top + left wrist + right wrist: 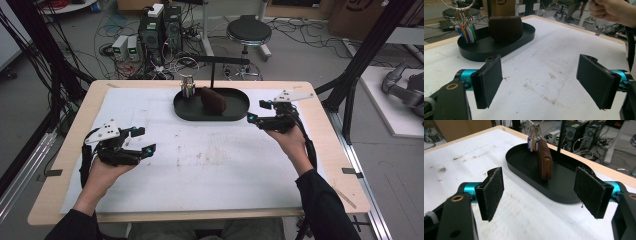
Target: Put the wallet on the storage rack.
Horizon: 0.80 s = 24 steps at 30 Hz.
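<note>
Cables, computer towers (pixel 160 27) and a round stool (pixel 248 31) crowd the floor beyond our white-covered table (pixel 150 165), and no writing on any of it is legible. Toward the far edge sits the black oval tray (pixel 235 114), with the brown wallet (pixel 213 100) standing on edge inside and the key ring (pixel 188 88) with coloured tags hanging from the stand at its left end. We hold the left gripper (pixel 142 140) well short of the tray and the right gripper (pixel 258 112) just beside its right end, both with jaws spread wide and nothing between them.
</note>
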Each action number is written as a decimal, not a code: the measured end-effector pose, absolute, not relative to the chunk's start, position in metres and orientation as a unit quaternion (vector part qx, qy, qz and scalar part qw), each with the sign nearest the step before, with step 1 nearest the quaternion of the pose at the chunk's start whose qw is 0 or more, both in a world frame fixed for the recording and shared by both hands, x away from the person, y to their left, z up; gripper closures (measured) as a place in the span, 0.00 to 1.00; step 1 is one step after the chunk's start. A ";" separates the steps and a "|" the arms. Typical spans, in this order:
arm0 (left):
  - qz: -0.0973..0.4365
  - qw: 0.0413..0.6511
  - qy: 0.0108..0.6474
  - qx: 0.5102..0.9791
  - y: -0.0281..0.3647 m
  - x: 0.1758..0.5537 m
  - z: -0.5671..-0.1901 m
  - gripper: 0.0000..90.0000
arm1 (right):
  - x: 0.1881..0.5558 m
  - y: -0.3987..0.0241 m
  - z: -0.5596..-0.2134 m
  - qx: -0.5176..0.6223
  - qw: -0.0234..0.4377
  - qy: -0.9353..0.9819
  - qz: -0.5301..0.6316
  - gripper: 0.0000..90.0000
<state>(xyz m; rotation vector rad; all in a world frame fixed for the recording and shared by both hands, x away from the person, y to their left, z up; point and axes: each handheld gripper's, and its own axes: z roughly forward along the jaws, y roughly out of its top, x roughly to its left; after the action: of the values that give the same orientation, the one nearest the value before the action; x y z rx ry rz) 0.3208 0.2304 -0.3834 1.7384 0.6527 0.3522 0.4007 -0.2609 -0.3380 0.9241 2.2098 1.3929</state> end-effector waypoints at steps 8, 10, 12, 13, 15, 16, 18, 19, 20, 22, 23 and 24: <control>0.154 0.579 0.289 0.747 0.230 0.326 -0.389 0.23 | 0.367 -0.301 -0.354 0.343 0.200 0.771 0.497 0.27; 0.153 0.579 0.293 0.745 0.231 0.327 -0.391 0.23 | 0.362 -0.308 -0.359 0.346 0.203 0.773 0.491 0.26; 0.156 0.578 0.297 0.744 0.232 0.327 -0.393 0.23 | 0.358 -0.314 -0.363 0.352 0.205 0.772 0.488 0.26; 0.158 0.578 0.299 0.743 0.232 0.328 -0.394 0.23 | 0.355 -0.318 -0.365 0.354 0.208 0.770 0.488 0.26; 0.161 0.578 0.302 0.741 0.233 0.328 -0.395 0.23 | 0.351 -0.324 -0.369 0.357 0.216 0.765 0.491 0.26; 0.163 0.579 0.302 0.739 0.233 0.329 -0.395 0.23 | 0.349 -0.327 -0.370 0.359 0.216 0.762 0.493 0.25; 0.164 0.580 0.302 0.738 0.233 0.329 -0.395 0.23 | 0.346 -0.333 -0.372 0.361 0.219 0.759 0.496 0.25; 0.166 0.580 0.301 0.739 0.233 0.329 -0.395 0.23 | 0.345 -0.335 -0.373 0.361 0.223 0.757 0.497 0.25; 0.168 0.580 0.300 0.739 0.233 0.329 -0.395 0.23 | 0.344 -0.337 -0.374 0.363 0.225 0.756 0.496 0.24; 0.172 0.578 0.300 0.739 0.233 0.330 -0.396 0.23 | 0.343 -0.340 -0.376 0.364 0.232 0.754 0.495 0.24; 0.173 0.578 0.303 0.737 0.233 0.330 -0.396 0.23 | 0.342 -0.342 -0.377 0.364 0.235 0.752 0.496 0.24; 0.175 0.577 0.304 0.738 0.233 0.331 -0.396 0.23 | 0.342 -0.344 -0.379 0.366 0.235 0.749 0.500 0.24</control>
<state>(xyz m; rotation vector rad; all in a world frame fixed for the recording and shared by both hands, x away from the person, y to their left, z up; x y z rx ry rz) 0.3307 0.2333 -0.3962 1.7270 0.7104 0.4087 0.3419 -0.3437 -0.3793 1.0041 2.0562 1.3719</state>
